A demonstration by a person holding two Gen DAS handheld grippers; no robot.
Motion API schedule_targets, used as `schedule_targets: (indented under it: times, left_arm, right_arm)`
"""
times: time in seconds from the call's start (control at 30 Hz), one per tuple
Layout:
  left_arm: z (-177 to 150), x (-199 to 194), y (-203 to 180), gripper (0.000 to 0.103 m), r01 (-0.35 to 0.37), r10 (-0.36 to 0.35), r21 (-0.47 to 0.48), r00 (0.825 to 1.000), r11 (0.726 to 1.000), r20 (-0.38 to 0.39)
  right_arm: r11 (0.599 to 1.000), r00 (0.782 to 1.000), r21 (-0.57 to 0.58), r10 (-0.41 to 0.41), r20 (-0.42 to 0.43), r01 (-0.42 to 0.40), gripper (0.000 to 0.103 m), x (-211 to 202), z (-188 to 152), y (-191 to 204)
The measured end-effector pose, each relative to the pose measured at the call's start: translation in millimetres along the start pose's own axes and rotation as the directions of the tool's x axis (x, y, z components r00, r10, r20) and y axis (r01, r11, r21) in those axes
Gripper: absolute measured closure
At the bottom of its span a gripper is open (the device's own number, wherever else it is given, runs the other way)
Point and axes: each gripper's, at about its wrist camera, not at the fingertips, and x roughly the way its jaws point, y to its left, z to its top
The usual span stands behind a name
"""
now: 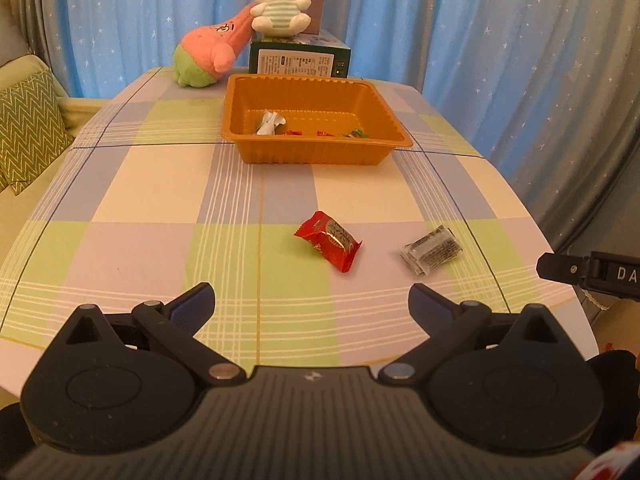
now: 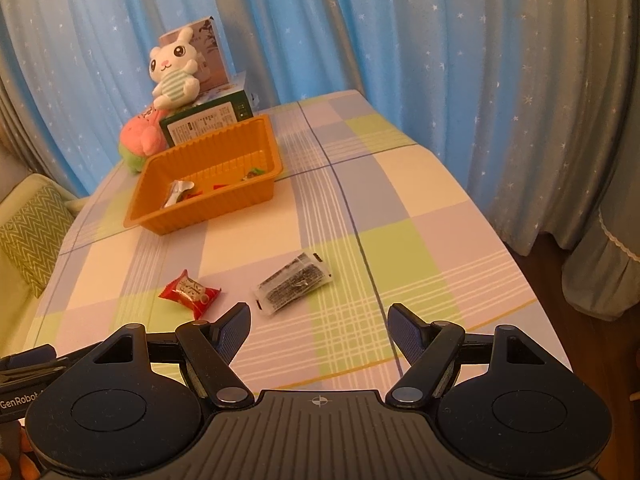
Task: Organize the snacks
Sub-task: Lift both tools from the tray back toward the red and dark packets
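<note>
Your left hand-held gripper point(image 1: 311, 300) and right hand-held gripper point(image 2: 319, 318) both gape wide, holding nothing. On the checked tabletop point(image 1: 160, 200), the red snack packet point(image 1: 329, 240) lies at the left one's 12 o'clock, the clear dark packet point(image 2: 294, 283) at the right one's 11. The orange tray point(image 1: 316, 152) beyond holds several sweets.

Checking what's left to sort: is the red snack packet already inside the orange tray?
No, the red snack packet lies on the checked tablecloth, well short of the orange tray.
</note>
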Motion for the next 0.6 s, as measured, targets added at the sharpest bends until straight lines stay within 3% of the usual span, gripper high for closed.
schedule_targets:
  times: [0.4, 0.6]
  left_arm:
    - [6, 33, 10, 0.001, 0.0, -0.003, -0.047, 0.998, 0.999, -0.056]
    - [9, 56, 12, 0.001, -0.001, -0.003, -0.051, 0.998, 0.999, -0.069]
  right_arm:
    - [1.0, 0.998, 0.013, 0.004, -0.057, -0.003, 0.028, 44, -1, -3]
    - [0.998, 0.998, 0.037, 0.044, -0.052, -0.042, 0.028, 71, 0, -5]
